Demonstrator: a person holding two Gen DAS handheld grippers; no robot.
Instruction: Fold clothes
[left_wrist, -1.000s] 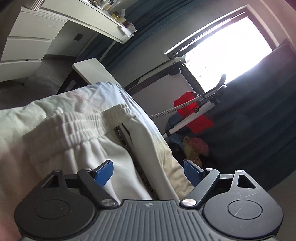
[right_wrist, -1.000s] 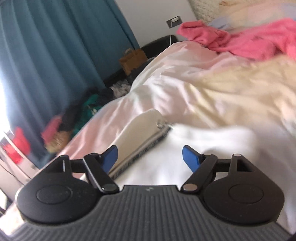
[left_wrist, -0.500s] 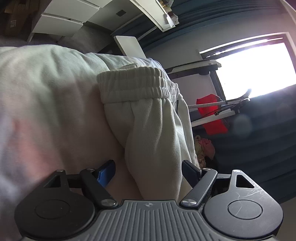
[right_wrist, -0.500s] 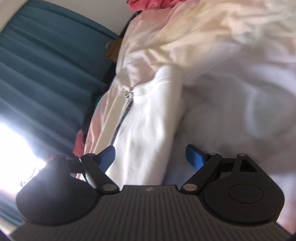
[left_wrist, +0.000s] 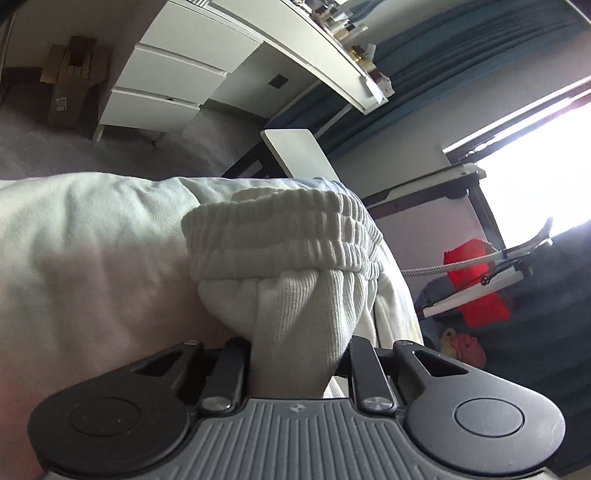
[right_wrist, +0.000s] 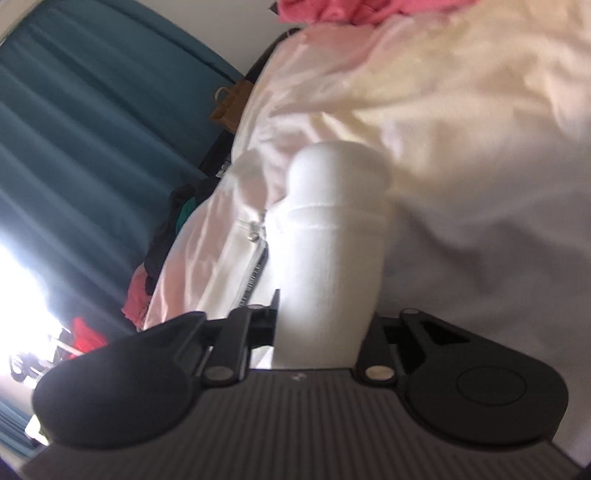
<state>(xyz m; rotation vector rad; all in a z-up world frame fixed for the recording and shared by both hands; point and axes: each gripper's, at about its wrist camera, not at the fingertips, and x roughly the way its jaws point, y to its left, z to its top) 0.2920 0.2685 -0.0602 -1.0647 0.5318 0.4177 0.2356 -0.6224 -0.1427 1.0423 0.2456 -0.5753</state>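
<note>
Downward, both grippers closing on trousers.

A second ago both sets of jaws were wide open; now the left gripper and right gripper are closing on bunched white pants

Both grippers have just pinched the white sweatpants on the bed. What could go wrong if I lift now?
1. The left gripper is closing on a bunched wad just below the waistband; it may hold several layers, so the sweatpants could lift crumpled.
2. The right gripper is closing on a thick roll of fabric; it might slip out.
3. The zipped cream garment lies alongside and could drag.
</note>
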